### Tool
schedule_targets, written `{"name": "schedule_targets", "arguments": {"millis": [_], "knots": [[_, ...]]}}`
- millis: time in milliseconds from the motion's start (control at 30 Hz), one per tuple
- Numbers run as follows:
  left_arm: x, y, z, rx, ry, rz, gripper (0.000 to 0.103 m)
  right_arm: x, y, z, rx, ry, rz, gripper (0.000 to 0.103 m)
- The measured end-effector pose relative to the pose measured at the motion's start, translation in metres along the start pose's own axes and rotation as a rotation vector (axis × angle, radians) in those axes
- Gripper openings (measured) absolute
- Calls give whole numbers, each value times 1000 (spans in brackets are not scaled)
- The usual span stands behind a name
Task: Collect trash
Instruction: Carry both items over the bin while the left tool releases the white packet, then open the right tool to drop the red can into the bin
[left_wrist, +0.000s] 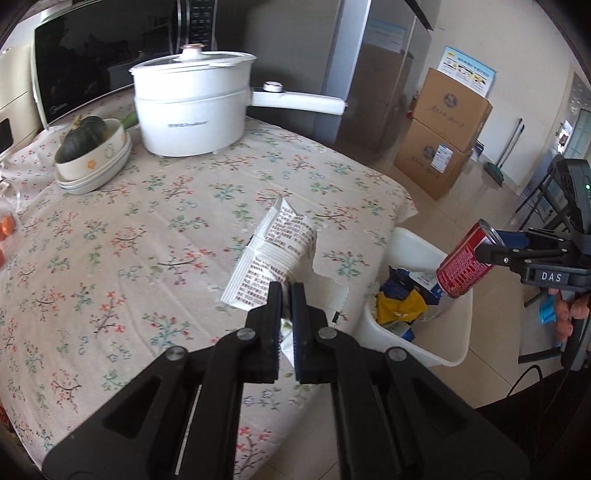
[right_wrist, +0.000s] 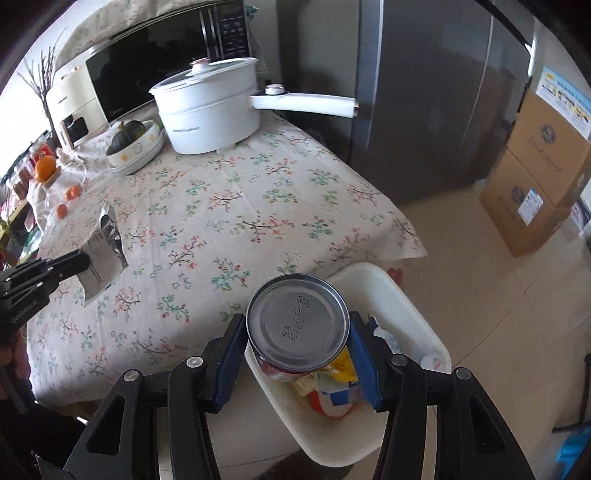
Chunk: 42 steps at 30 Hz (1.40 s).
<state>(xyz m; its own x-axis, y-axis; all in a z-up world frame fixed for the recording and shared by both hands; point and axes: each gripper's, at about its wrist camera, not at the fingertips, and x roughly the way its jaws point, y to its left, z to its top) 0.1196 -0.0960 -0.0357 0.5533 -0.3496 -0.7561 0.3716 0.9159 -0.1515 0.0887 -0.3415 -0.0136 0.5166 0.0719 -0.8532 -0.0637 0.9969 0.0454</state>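
Red and printed with white text, the can (left_wrist: 466, 261) sits clamped between the blue-padded fingers (right_wrist: 364, 354) of the right claw (right_wrist: 297, 332), tilted so its bare metal base faces the right wrist camera. It hangs over the white trash bin (right_wrist: 391, 291), just above the wrappers already lying inside (yellow, blue and white scraps, hard to tell apart). That bin stands on the floor, touching or just beside the draped corner of the bench (left_wrist: 110, 236); the pictures do not settle which.

On the far side of the bin from the right claw, the left claw (left_wrist: 285, 291) is closed on a crumpled white wrapper (left_wrist: 273, 254), pinching its lower edge so the printed sheet stands up above the floral cloth. It is held over the bench, near the bin but not above it. From the right wrist view the left claw reaches in level from the bench's left edge, and the wrapper's silver inner face (right_wrist: 105, 240) shows.

Well beyond the bin, at the back of the bench, stand a white electric pot (left_wrist: 192, 110) with its long handle pointing toward the fridge (right_wrist: 436, 92), and a bowl holding a dark green squash (left_wrist: 83, 138). A microwave (left_wrist: 99, 55) stands behind them.
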Motion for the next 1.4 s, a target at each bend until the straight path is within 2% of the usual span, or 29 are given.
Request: {"name": "schedule_targets", "arguments": {"millis": [233,367,533,700,933,967,1033,1067,1100,1133,1300,1400], "knots": [[36,-63,1,93,39,-123,6,4,-70,-36,143,84,-36,55],[56,-102,-2,147,65,-190,6,6,-89,-50,181,115,-45,55],[77,-145,-5,227,84,-238,6,11,-98,-59,202,149,-49,55],[95,-164,-7,269,89,-250,6,14,-109,-65,240,164,-55,55],[107,-165,-5,284,83,-254,7,15,-121,-73,269,188,-74,55],[107,-163,-4,290,90,-251,10,15,-121,-73,272,191,-76,55],[106,-162,-3,298,112,-243,40,14,-122,-74,278,193,-80,55],[103,-160,-2,296,107,-228,48,14,-123,-75,281,194,-80,55],[100,-157,-1,292,101,-219,62,14,-123,-75,285,195,-79,55],[96,-153,-2,286,96,-215,68,15,-123,-75,287,196,-78,55],[83,-131,1,244,121,-178,82,19,-117,-72,282,206,-75,55],[76,-117,0,220,136,-139,87,20,-111,-70,274,206,-74,55]]}}
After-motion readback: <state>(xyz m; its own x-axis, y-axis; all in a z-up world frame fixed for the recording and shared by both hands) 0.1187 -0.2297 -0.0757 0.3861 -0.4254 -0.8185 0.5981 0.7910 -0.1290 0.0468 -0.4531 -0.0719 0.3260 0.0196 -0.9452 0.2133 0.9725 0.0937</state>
